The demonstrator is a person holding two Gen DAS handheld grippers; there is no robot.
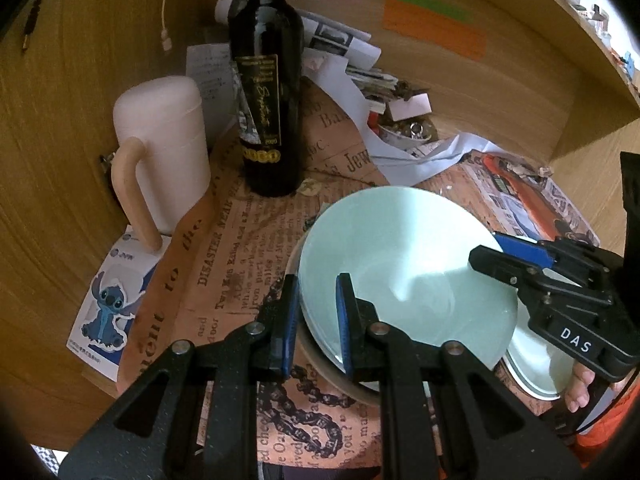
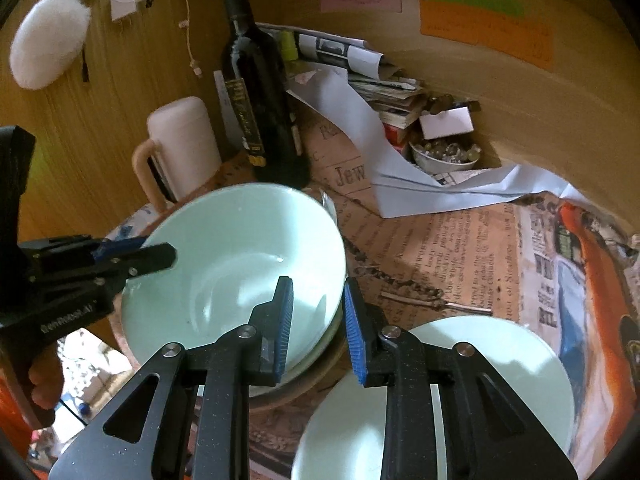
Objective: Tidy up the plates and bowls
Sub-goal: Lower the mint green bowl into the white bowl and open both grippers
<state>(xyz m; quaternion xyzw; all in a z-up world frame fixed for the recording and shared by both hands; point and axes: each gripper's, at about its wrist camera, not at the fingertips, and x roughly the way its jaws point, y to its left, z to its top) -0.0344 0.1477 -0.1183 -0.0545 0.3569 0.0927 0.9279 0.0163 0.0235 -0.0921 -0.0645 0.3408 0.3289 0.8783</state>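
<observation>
A pale green bowl is tilted over another green dish that rests on a brown plate. My left gripper straddles the bowl's left rim, one pad inside and one outside, jaws a little apart. My right gripper straddles the bowl's right rim the same way. A second pale green plate lies flat to the right, under my right gripper.
A dark wine bottle and a white jug with a beige handle stand behind the bowl. Piled papers and a small bowl of beads sit at the back. Wooden walls close in left and behind.
</observation>
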